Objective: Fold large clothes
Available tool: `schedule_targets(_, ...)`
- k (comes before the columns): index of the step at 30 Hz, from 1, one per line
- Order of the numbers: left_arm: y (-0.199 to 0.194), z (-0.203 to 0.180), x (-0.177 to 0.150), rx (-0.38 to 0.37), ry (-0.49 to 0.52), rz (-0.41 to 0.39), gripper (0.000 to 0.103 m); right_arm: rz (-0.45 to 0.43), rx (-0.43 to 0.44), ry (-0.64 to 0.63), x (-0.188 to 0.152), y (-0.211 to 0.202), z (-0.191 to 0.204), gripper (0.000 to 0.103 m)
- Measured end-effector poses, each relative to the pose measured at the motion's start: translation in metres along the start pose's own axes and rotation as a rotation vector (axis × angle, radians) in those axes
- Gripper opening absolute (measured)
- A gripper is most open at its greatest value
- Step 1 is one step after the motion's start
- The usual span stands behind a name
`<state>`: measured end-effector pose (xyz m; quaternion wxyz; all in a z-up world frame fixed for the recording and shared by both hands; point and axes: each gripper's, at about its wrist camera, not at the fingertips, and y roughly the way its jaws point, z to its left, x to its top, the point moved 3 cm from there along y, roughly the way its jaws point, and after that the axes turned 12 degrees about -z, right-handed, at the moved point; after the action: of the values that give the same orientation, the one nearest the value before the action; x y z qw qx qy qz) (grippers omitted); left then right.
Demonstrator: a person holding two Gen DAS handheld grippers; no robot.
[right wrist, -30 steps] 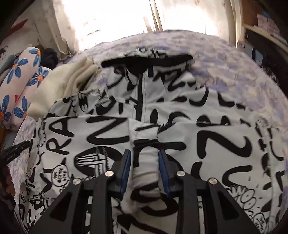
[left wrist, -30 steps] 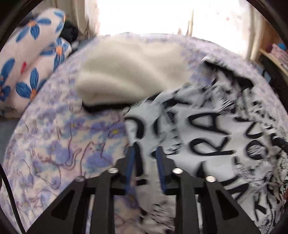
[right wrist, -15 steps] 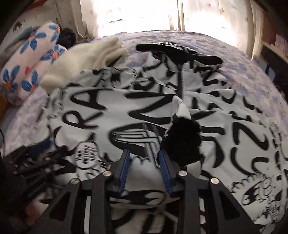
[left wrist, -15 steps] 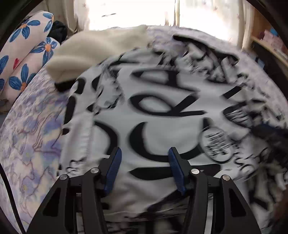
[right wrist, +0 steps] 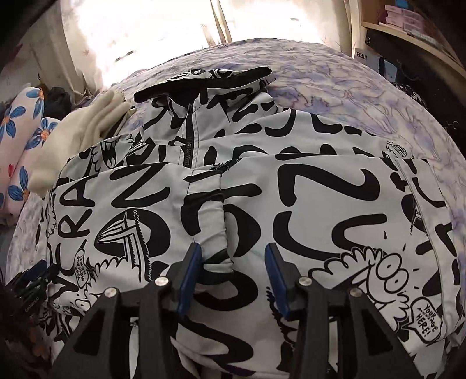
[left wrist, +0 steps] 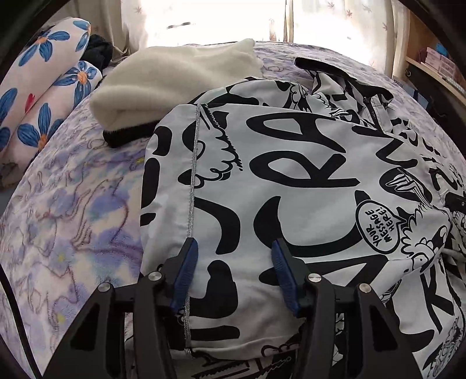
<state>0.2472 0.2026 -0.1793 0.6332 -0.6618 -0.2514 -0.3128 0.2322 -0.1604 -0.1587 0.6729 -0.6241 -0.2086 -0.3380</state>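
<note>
A large white jacket printed with black lettering lies spread on the bed, zip front up, collar at the far end. Both sleeves are folded in across its front. My left gripper hovers open over the folded left sleeve, whose grey seam runs to the left finger; nothing is pinched. My right gripper has its jaws opening. The right sleeve's cuff lies loose between them beside the left pad. The left gripper also shows at the right wrist view's left edge.
A folded cream fleece lies just beyond the jacket's left shoulder. Two blue-flowered pillows are stacked at the far left. The purple floral bedspread surrounds the jacket. Wooden shelves stand at the right; a bright curtained window is behind.
Both grippers were shut on sleeve fabric a second ago; each has carried its sleeve inward over the jacket's front, lowered it and let go. Both now stand open.
</note>
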Motion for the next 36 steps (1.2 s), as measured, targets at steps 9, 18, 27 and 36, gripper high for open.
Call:
schedule_targets(9, -0.020, 0.000, 0.003, 0.007, -0.012, -0.010, 0.062, -0.007, 0.024, 0.033, 0.001, -0.011, 0.004, 0.044)
schedule_targets(18, -0.053, 0.000, 0.012, 0.016, -0.013, -0.039, 0.062, -0.059, 0.041, 0.016, 0.008, -0.037, 0.016, 0.044)
schedule_targets(27, -0.095, -0.012, 0.015, 0.026, 0.013, -0.077, 0.063, -0.100, 0.053, -0.008, 0.010, -0.068, 0.023, 0.044)
schedule_targets(36, -0.141, -0.016, 0.015, 0.025, 0.017, -0.109, 0.073, -0.149, 0.070, -0.023, 0.008, -0.110, 0.022, 0.046)
